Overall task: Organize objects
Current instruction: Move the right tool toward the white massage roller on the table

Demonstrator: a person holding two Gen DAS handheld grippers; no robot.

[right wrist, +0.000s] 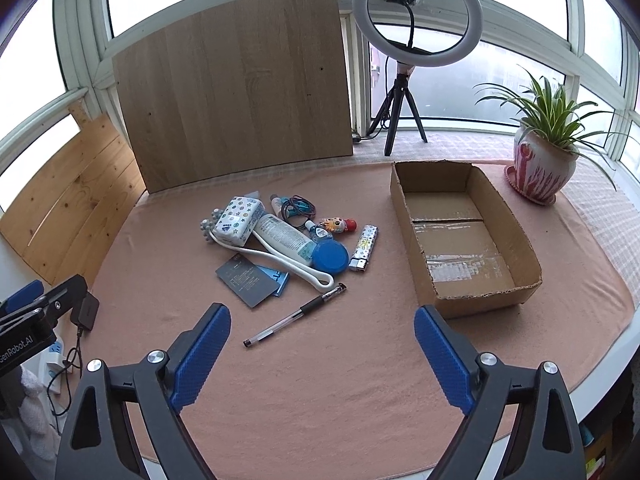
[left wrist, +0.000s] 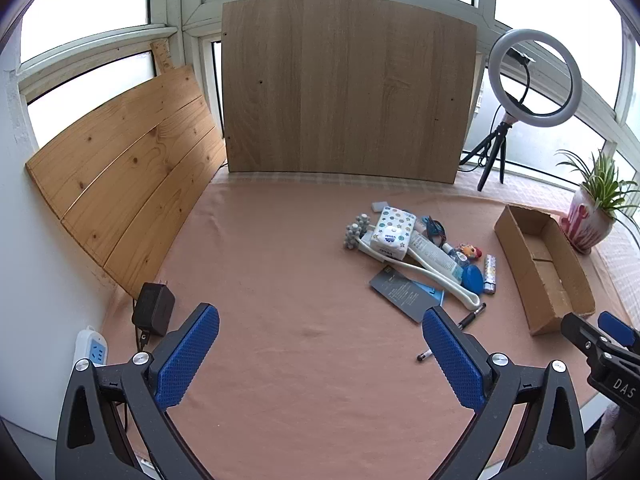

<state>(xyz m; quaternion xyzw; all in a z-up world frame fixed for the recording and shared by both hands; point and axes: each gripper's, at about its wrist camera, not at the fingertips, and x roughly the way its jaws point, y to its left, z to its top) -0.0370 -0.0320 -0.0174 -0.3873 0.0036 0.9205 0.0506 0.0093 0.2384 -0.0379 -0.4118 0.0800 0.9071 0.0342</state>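
While you hover both grippers over the desk [right wrist: 320, 380], left fingers [left wrist: 188, 356] and right fingers [right wrist: 202, 356] gape wide, empty; clutter pile [right wrist: 280, 240] lies mid-desk, left of the cardboard box [right wrist: 404, 216].

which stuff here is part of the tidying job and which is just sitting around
Belongs to the job:
- cardboard box, empty
- pen
- tissue pack
- white bottle
- blue lid
- lighter
- dark card
- small figurine

Just lying about:
- ring light
- potted plant
- wooden board
- power adapter
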